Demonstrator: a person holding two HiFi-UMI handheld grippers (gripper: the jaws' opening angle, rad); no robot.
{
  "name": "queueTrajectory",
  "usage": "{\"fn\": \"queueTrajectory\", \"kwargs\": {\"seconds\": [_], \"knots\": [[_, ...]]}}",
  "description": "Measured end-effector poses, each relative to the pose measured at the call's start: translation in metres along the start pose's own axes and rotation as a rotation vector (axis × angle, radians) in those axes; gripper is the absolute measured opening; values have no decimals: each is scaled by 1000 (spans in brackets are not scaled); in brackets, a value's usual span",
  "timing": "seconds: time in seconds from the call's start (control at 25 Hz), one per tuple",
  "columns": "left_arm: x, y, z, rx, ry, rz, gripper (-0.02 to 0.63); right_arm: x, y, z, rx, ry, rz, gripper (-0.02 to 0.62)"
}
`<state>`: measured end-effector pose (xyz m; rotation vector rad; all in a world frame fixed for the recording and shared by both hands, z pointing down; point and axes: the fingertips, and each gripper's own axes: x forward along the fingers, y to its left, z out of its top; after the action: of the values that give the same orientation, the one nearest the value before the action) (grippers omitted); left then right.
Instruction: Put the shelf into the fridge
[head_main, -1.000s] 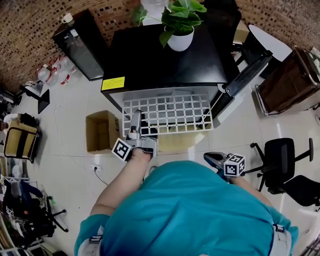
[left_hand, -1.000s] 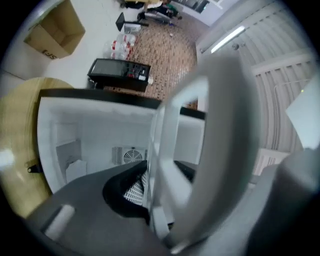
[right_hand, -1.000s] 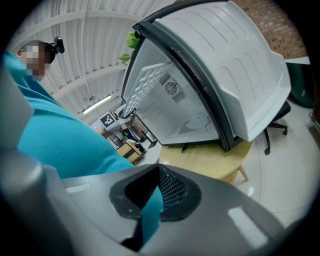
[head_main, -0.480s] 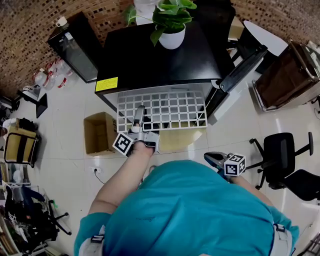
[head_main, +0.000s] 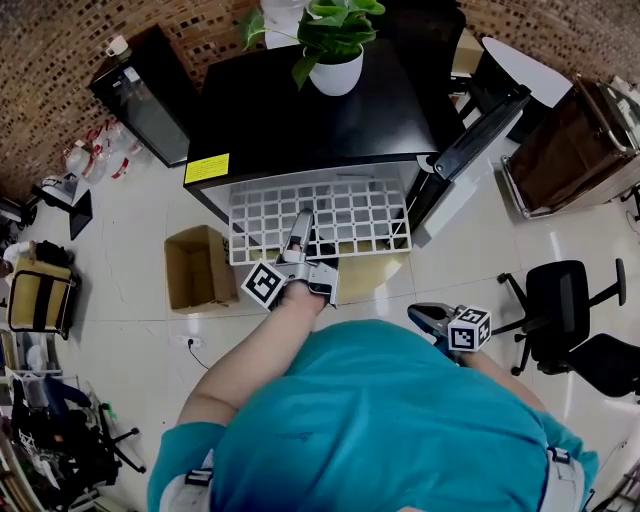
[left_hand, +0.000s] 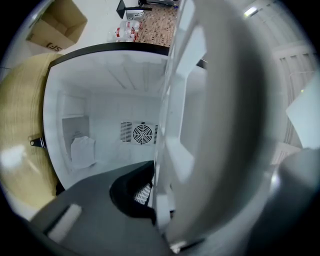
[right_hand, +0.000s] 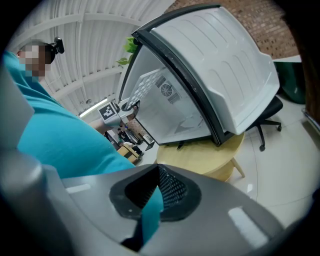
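1. The black fridge (head_main: 300, 110) stands on a round wooden tabletop (head_main: 365, 282), its door (head_main: 480, 135) swung open to the right and a potted plant (head_main: 335, 70) on top.
2. The white wire shelf (head_main: 355, 215) lies level, its rear edge in the fridge's open front and the rest jutting out over the tabletop.
3. The left gripper (head_main: 300, 228) holds the shelf's near edge (its fingers have just been closing, with the shelf between them).
4. The right gripper (head_main: 425, 318) is low beside the person's teal shirt, well apart from the shelf, fingers together on nothing.
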<state>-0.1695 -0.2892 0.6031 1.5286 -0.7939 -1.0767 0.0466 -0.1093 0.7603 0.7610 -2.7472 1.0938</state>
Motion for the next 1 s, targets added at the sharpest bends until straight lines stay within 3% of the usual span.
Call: {"fn": "queueTrajectory", "kwargs": {"seconds": [0.44, 0.64, 0.8, 1.0], "knots": [[19, 4, 9, 22, -39, -3, 72, -1, -4, -13, 8, -9, -12, 2], [24, 1, 9, 93, -25, -34, 77, -4, -5, -21, 14, -16, -24, 2], [24, 3, 8, 9, -35, -12, 72, -5, -6, -22, 12, -26, -27, 2], [23, 5, 9, 26, -43, -17, 72, -7, -13, -18, 16, -21, -29, 2]]}}
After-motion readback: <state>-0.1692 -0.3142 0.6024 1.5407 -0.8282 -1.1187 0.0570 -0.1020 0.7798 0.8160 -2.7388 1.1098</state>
